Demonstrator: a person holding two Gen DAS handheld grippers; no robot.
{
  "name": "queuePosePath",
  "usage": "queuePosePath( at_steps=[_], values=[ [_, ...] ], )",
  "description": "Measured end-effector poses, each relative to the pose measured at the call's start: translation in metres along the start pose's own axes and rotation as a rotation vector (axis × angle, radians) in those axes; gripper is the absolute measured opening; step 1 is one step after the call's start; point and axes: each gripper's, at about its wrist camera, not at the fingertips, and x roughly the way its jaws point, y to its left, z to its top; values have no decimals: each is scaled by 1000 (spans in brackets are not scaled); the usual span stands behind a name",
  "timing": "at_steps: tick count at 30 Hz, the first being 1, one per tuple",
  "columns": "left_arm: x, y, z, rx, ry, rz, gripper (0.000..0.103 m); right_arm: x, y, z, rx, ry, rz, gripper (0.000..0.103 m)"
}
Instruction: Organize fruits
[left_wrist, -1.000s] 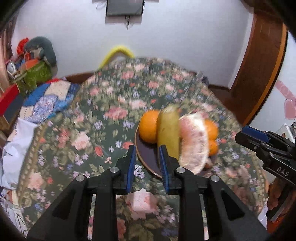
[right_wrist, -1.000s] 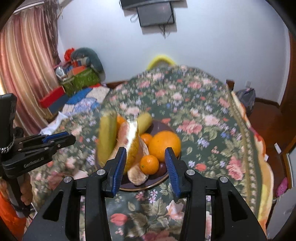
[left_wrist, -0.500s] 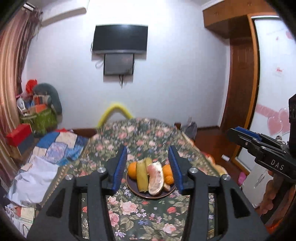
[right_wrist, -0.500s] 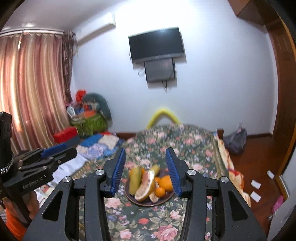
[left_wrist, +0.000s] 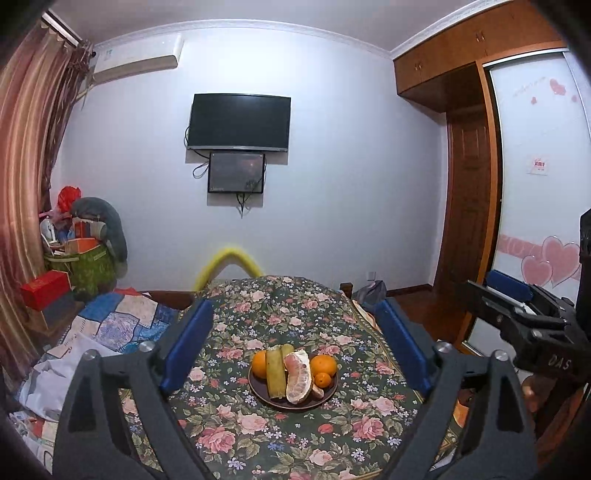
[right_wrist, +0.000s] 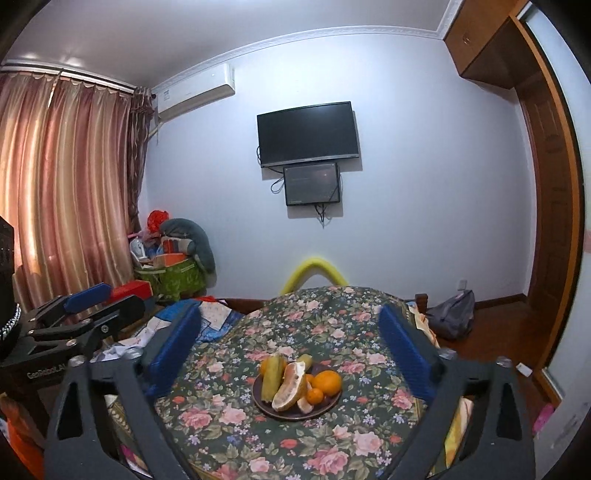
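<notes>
A dark round plate (left_wrist: 258, 391) sits on a floral tablecloth (left_wrist: 236, 435) and holds oranges (left_wrist: 323, 364), a green-yellow banana (left_wrist: 276, 374) and a peeled pomelo wedge (left_wrist: 298, 376). The plate (right_wrist: 334, 404) shows in the right wrist view too, with the orange (right_wrist: 327, 382), banana (right_wrist: 271, 376) and pomelo (right_wrist: 290, 386). My left gripper (left_wrist: 295, 343) is wide open and empty, well back above the plate. My right gripper (right_wrist: 290, 343) is wide open and empty, also well back. Each gripper shows at the other view's edge, the right one (left_wrist: 517, 314) and the left one (right_wrist: 81, 314).
A yellow chair back (left_wrist: 231, 260) stands behind the table. A patchwork quilt (left_wrist: 110, 325) and piled bags and boxes (left_wrist: 81, 258) lie at the left. A wooden door (left_wrist: 469, 206) and wardrobe stand at the right. A grey bag (right_wrist: 452, 312) sits on the floor.
Both grippers have pulled far back and up from the plate and opened wide. The fruit now looks small and the whole room shows.
</notes>
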Motion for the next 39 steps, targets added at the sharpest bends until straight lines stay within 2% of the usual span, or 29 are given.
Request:
queuePosePath(
  at_steps=[11,39],
  values=[
    [-15,-6,-4,16,-26,19,103,-13,1,-5,-3,-6,-15,103],
    [-8,-10,-7,18,-13,20,103,-23,1,-7,-12,-12,-20,103]
  ],
)
